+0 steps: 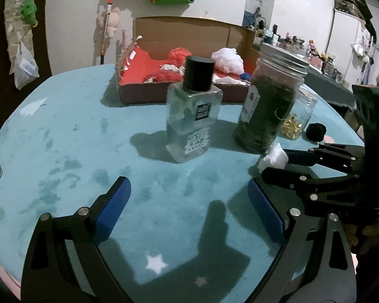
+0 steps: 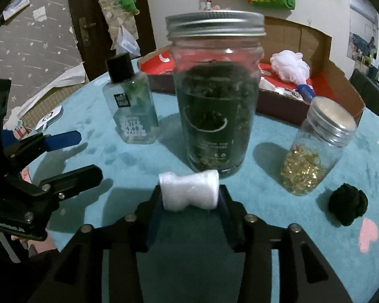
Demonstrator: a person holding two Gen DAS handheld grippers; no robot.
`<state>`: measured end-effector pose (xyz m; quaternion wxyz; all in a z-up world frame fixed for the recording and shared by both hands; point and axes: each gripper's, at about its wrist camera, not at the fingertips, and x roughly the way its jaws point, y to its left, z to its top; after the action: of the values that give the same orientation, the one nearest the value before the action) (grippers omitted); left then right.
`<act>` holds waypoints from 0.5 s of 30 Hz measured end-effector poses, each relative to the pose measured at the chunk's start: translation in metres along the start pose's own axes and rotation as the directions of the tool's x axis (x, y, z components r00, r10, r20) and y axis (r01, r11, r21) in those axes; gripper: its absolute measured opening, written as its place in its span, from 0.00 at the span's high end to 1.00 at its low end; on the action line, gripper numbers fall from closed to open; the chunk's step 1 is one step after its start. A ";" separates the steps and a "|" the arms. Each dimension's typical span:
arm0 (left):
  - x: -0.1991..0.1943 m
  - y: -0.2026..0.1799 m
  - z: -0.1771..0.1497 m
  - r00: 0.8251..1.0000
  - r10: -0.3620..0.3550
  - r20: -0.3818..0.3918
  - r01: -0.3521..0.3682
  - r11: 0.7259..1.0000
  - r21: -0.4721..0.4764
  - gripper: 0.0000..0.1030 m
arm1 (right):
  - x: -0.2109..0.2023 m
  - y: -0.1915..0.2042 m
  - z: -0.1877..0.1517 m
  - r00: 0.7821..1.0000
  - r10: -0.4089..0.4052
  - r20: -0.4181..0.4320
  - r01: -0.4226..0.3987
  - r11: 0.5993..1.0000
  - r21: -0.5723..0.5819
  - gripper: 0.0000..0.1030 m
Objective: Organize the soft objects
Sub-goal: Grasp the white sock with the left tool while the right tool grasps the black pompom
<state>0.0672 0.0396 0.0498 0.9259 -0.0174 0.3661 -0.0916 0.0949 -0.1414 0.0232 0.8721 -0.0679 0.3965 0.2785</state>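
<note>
Pinching white foam piece (image 2: 188, 190) betw right gripper (image 2: 189, 197) pads, just before dark jar (image 2: 214, 96)

bench (image 2: 144, 161), teal cloth top
on it: cardboard box (image 1: 182, 93), clear bottle (image 1: 193, 116), two jars (image 2: 214, 101) (image 2: 318, 146), black pompom (image 2: 348, 208)

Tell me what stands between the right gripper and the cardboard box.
In the right wrist view, the right gripper, pinching a white foam piece, faces the tall dark-filled jar; the cardboard box lies behind it.

Bottle (image 2: 131, 106) left of tall jar (image 2: 214, 101); box (image 2: 278, 106) behind.
</note>
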 end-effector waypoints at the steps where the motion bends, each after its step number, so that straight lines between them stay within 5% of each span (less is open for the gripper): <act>1: 0.002 -0.002 0.000 1.000 -0.005 -0.002 0.005 1.000 0.006 0.08 | -0.002 0.001 -0.002 1.000 -0.006 0.003 0.006 1.000 -0.002 0.47; 3: 0.005 -0.008 0.000 1.000 -0.014 -0.009 0.014 1.000 0.014 0.08 | -0.009 0.000 -0.005 0.999 -0.031 0.015 0.031 0.999 -0.009 0.30; 11: 0.016 -0.039 0.003 0.998 -0.056 -0.033 0.057 0.997 0.060 0.08 | -0.057 -0.043 -0.017 0.979 -0.171 0.107 0.166 0.984 0.059 0.24; 15: 0.026 -0.057 0.009 0.995 -0.089 -0.051 0.093 0.992 0.086 0.08 | -0.060 -0.077 -0.018 0.974 -0.212 0.081 0.202 0.972 0.120 0.24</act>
<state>0.0832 -0.0213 0.0446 0.9117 0.0089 0.3824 -0.1501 0.0928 -0.2374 0.0470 0.9164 -0.0475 0.3609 0.1664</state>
